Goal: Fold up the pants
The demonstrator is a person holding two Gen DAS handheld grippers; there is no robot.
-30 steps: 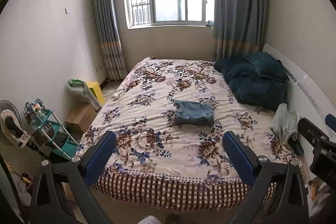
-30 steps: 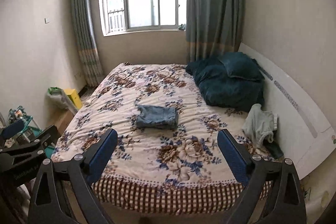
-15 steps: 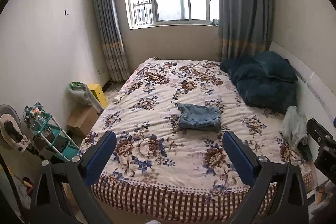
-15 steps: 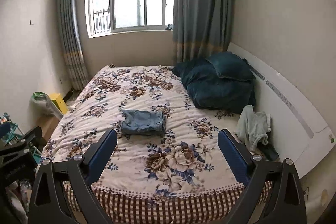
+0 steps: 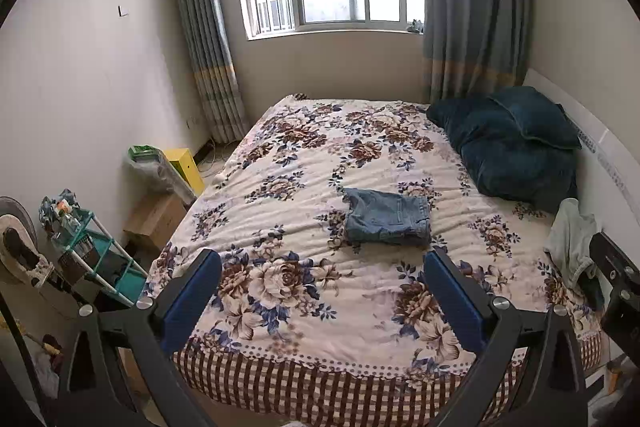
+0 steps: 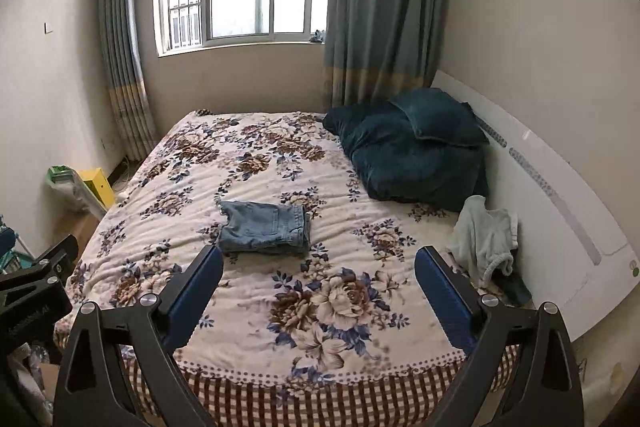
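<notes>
Folded blue denim pants (image 5: 387, 219) lie as a neat rectangle in the middle of the floral bedspread (image 5: 280, 187); they also show in the right wrist view (image 6: 265, 227). My left gripper (image 5: 322, 301) is open and empty, held above the foot of the bed, well short of the pants. My right gripper (image 6: 318, 297) is open and empty too, above the bed's near edge. Each gripper shows at the edge of the other's view: the right one (image 5: 616, 291) and the left one (image 6: 36, 291).
Dark teal pillows (image 6: 412, 147) lie at the head by the white headboard (image 6: 560, 195). A pale green garment (image 6: 486, 239) is crumpled at the bed's right side. A teal rack (image 5: 92, 259), cardboard box (image 5: 154, 219) and yellow box (image 5: 186, 167) stand on the floor at left.
Both grippers have stayed open and empty. Both views have shifted slightly, with the bed and the pants sitting a little differently in frame. The pants have not moved on the bed.
</notes>
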